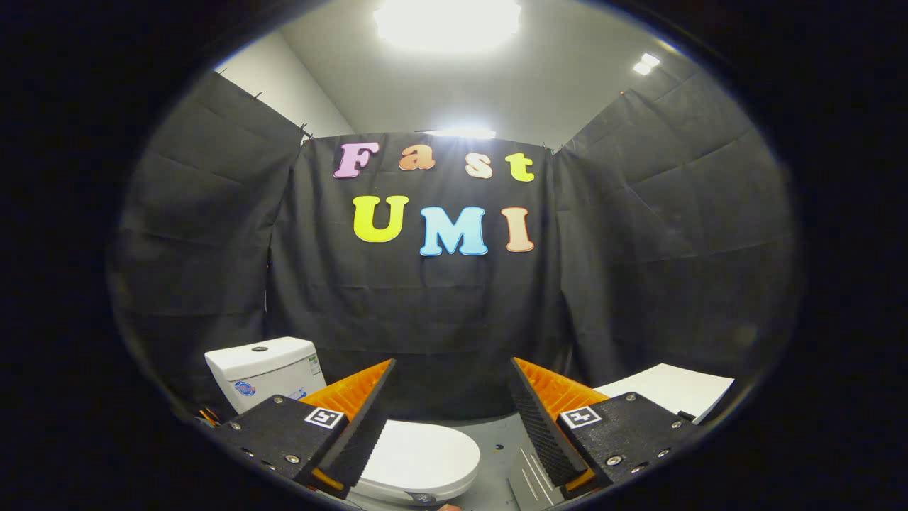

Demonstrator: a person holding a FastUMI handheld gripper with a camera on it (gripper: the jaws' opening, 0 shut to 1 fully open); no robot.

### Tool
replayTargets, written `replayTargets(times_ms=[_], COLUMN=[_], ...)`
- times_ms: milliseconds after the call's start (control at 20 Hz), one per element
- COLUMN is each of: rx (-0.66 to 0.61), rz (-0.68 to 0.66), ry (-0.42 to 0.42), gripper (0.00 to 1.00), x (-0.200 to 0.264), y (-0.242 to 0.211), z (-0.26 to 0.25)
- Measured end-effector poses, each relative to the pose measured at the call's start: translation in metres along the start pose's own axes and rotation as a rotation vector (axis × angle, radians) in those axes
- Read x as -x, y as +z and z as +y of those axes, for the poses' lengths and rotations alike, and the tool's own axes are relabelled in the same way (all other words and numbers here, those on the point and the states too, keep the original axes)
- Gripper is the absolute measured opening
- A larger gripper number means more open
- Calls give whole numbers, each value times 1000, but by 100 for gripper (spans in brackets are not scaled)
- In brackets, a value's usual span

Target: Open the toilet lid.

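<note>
While the claw (448, 419) hangs wide open w/ nothing between its fingers, the toilet sits low and ahead, mostly to the left. Farthest left: white cistern (266, 369) w/ a flush button on top, against the black cloth wall (425, 312), just beyond the left finger (355, 419). Next, the toilet lid (422, 458), white, lying flat and closed over the bowl; its left part is hidden behind the left finger, the rest shows in the gap between the fingers, nearer the left one. Grey floor (500, 440) right of the lid. Right finger (543, 426) is apart from the lid. Beyond it, a white flat panel (674, 390), far right.
</note>
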State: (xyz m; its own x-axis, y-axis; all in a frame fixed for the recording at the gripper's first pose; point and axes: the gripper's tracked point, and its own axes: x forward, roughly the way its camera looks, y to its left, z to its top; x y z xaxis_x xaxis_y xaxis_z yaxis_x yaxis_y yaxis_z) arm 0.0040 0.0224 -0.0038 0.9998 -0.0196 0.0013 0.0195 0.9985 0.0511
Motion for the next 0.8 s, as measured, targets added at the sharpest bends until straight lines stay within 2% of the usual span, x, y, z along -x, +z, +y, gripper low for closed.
replayTargets(times_ms=[150, 300, 500, 700, 800], rx=[-4, -13, -118, -238, -357], rz=[-7, 33, 138, 239, 297], ry=[59, 139, 212, 187, 174], gripper=[95, 95, 95, 95, 95], x=[-1, -8, -19, -22, -19], y=[-11, -41, -90, -132, -160], z=[24, 54, 96, 114, 123])
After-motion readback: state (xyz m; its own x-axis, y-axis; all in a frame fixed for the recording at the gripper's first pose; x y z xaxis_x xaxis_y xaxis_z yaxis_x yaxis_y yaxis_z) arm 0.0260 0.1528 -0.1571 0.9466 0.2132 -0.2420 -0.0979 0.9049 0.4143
